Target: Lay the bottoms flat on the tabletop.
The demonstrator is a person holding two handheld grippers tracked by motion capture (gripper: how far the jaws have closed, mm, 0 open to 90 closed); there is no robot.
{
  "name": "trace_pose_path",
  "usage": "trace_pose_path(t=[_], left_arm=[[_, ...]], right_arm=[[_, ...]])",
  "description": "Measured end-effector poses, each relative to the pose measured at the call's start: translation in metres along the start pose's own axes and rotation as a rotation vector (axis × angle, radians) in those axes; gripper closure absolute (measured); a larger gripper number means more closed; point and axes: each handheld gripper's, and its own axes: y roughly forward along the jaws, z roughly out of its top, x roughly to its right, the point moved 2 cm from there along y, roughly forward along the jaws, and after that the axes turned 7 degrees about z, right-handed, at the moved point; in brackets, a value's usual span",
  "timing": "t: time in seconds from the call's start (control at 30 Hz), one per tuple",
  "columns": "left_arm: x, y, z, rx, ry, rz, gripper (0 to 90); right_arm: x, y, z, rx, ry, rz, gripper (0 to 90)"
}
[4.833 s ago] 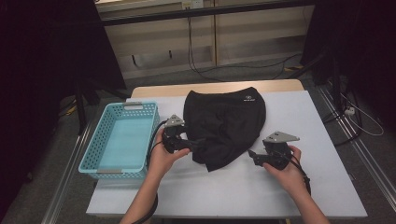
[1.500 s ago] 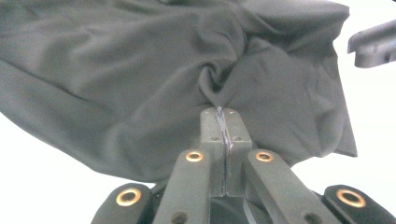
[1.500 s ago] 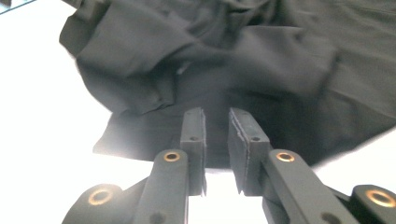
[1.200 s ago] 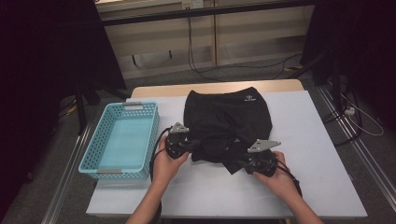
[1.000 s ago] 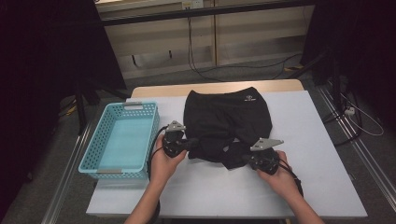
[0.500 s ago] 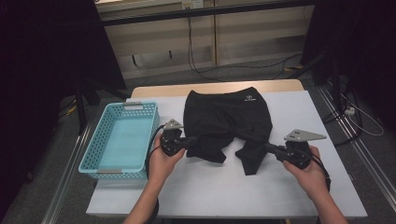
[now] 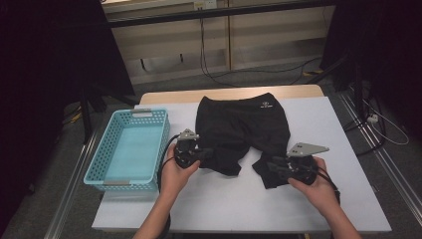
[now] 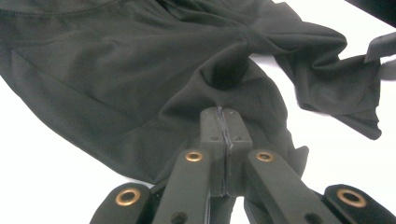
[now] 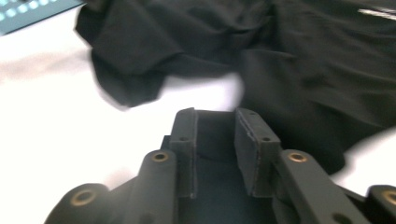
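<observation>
A light blue basket (image 7: 130,149) is seen at the desk's (image 7: 323,209) left edge, long side running front to back, interior bare. Just right of it the left gripper (image 7: 205,152) is held in the left hand (image 7: 175,172), its cable looped beside the basket wall. Its jaws are fully closed, pads pressed together on a pinch of black fabric at the hem of the shorts' left leg; in the left gripper view (image 8: 223,122) the cloth is seen bunched up into a ridge right at the tips.

The black shorts (image 7: 241,124) are spread flat at desk centre, waistband w/ small white logo toward the far edge, both legs pointing toward the person. A gap of white desk shows btwn the two legs.

At right, the right gripper (image 7: 272,166) is held in the right hand (image 7: 318,185), grey plate on top. Its jaws have just been opening & stand partly apart (image 9: 215,126); the right leg's hem lies at the tips, dark cloth in the gap, not pressed by the pads.
</observation>
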Motion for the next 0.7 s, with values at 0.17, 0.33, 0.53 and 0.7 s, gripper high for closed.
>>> trace_pose_path(t=[0.17, 0.33, 0.53, 0.7], left_arm=[[0.000, 0.000, 0.000, -0.001, -0.008, -0.004, 89.3], [0.001, 0.000, 0.000, -0.005, -0.005, -0.005, 89.2], [-0.001, -0.001, 0.000, -0.003, -0.020, -0.017, 89.2], [0.001, -0.002, 0.001, 0.001, -0.023, -0.019, 89.2]], right_arm=[[-0.012, 0.031, -0.002, -0.079, -0.060, -0.029, 55.5], [-0.001, 0.048, -0.006, -0.134, -0.049, -0.066, 70.3], [0.004, 0.037, -0.003, -0.101, -0.040, -0.043, 88.6], [0.000, 0.015, 0.002, -0.047, -0.029, -0.031, 88.6]])
